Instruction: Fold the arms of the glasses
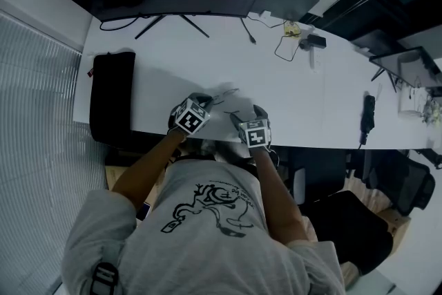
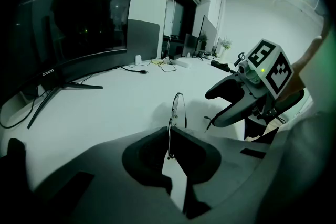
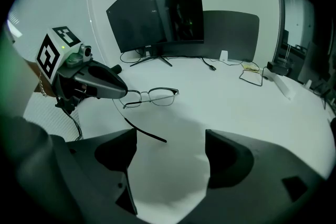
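The left tongs [image 2: 169,135] are clamped on the glasses [image 3: 160,96]. Their pads pinch the thin metal frame at one outer end, near the hinge, and the frame stands edge-on out of them. This grip looks like an anchor: with one end pinned, the frame should not slide or twist when an arm is pushed.

The right tongs [image 3: 170,152] are apart, with nothing between them. They are low over the table [image 3: 231,97] and face the glasses from the person's near side.

The glasses are at the near edge of the table, held just above it or resting lightly on it (I cannot tell which). One arm [image 3: 145,131] swings out from the clamped end, and its dark tip points back toward the right tongs. It ends just ahead of their left pad, close but apart. A thin line across the lenses suggests the other arm is already folded in, though that is a judgement.

The open arm is probably the part left to fold, with the right tongs placed to nudge it shut.

Beyond the glasses, a dark monitor [image 3: 157,8] stands at the back of the table.
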Action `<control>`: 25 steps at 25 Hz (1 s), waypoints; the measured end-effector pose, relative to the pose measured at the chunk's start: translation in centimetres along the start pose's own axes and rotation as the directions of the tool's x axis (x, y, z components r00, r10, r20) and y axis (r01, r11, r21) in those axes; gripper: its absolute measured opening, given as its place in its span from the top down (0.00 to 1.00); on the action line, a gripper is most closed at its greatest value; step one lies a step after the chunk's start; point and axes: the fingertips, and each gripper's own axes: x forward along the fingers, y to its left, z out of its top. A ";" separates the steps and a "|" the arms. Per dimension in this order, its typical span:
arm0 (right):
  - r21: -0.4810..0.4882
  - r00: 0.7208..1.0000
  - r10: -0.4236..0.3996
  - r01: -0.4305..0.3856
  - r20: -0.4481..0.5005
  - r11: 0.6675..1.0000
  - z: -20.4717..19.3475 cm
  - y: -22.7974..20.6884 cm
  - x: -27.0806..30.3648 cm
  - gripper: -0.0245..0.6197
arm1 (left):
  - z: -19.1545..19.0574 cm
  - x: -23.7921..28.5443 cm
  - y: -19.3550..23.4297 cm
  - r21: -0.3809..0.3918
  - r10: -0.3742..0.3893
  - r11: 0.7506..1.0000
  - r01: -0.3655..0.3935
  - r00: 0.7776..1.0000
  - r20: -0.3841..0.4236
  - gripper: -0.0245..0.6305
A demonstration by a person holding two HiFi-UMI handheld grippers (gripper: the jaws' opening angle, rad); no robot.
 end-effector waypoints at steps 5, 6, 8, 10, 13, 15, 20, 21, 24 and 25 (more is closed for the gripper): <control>0.009 1.000 -0.008 0.008 -0.002 1.000 0.0 -0.7 0.3 0.32 | 0.2 0.1 -0.4 0.027 -0.007 1.000 0.008 1.000 -0.006 0.91; 0.011 1.000 -0.009 0.009 -0.001 1.000 0.1 -0.8 0.4 0.32 | 0.2 0.1 -0.5 0.033 -0.009 0.999 0.009 1.000 -0.008 0.91; 0.014 1.000 -0.009 0.009 0.000 1.000 0.2 -1.0 0.4 0.32 | 0.3 0.2 -0.6 0.041 -0.012 0.999 0.013 1.000 -0.011 0.91; 0.017 1.000 -0.010 0.010 -0.002 1.000 0.2 -1.2 0.5 0.32 | 0.5 0.3 -0.7 0.048 -0.017 0.999 0.017 1.000 -0.013 0.91; 0.019 1.000 -0.013 0.013 -0.004 1.000 0.3 -1.5 0.7 0.32 | 0.6 0.5 -0.8 0.067 -0.023 0.997 0.024 1.000 -0.016 0.91; 0.019 1.000 -0.016 0.016 -0.005 1.000 0.4 -1.9 0.9 0.32 | 0.7 0.6 -0.9 0.078 -0.030 0.996 0.032 0.999 -0.020 0.91; 0.018 1.000 -0.022 0.022 -0.005 1.000 0.8 -2.5 1.1 0.32 | 0.9 1.0 -1.3 0.093 -0.045 0.995 0.047 0.999 -0.029 0.91; 0.019 1.000 -0.023 0.023 -0.004 1.000 0.9 -2.6 1.1 0.32 | 0.9 1.0 -1.3 0.095 -0.046 0.994 0.049 0.999 -0.029 0.91; 0.018 1.000 -0.024 0.024 -0.004 1.000 1.1 -3.0 1.3 0.32 | 1.0 1.2 -1.3 0.099 -0.052 0.994 0.055 0.998 -0.030 0.91; 0.018 1.000 -0.025 0.025 -0.003 1.000 1.2 -3.1 1.4 0.32 | 1.1 1.3 -1.3 0.100 -0.054 0.993 0.057 0.998 -0.032 0.91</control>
